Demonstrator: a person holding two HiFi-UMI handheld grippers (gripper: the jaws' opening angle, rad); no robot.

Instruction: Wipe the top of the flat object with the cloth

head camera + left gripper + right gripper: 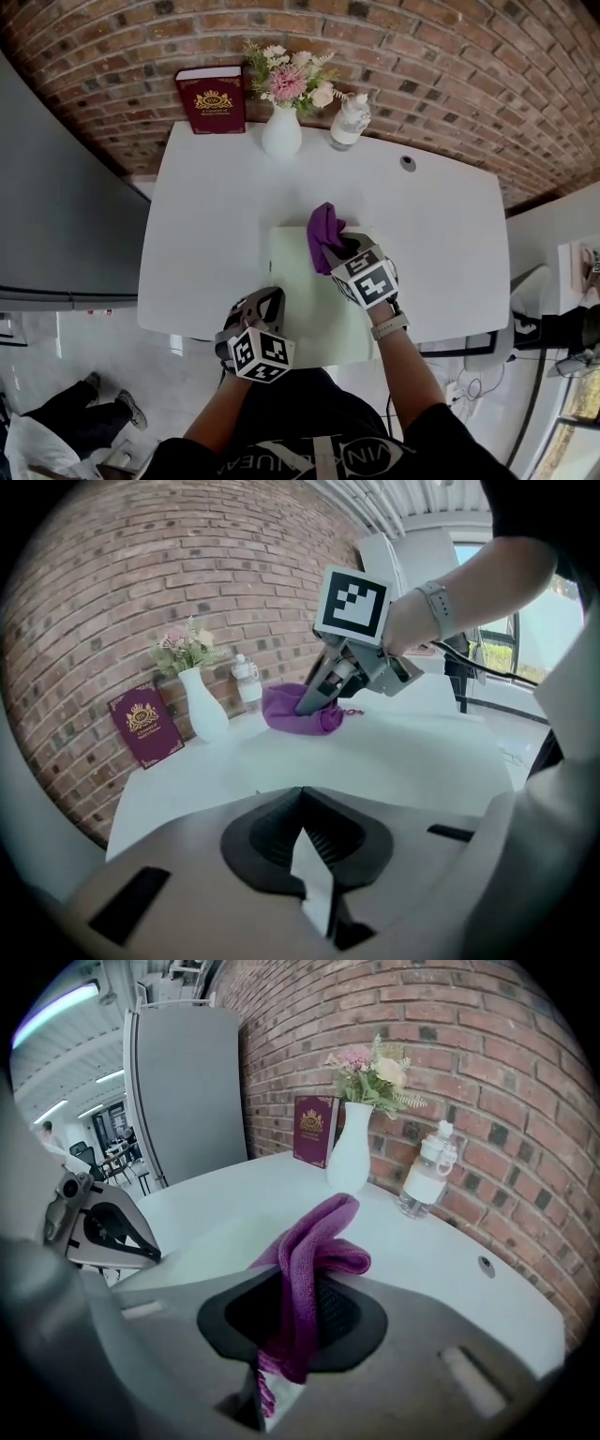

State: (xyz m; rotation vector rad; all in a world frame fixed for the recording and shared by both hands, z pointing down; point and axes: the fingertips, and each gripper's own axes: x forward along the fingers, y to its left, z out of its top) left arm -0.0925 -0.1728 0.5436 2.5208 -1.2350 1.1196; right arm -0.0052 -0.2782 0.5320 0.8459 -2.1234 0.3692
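Cloth (324,234), purple and bunched, is clamped between the jaws of your right tool (345,247); in the right gripper view the folds rise out of the jaws and curl over in front of them. The cloth sits on the far part of the flat object (300,291), a pale green sheet lying flat on the white surface (206,206) close to its near edge. From the left gripper view the cloth's bulk rests low against the sheet under the right tool's tips. Your left tool (270,302) has its jaws fully together, and its tips sit at the sheet's near left side. No view shows whether they pinch the sheet's edge or merely rest there. The two tools are apart, the right one further out across the sheet. At the back of the surface, by the brick wall (450,66), stand a dark red book (211,98), a white vase (281,133) of flowers and a clear bottle (349,122), all well apart from the sheet.
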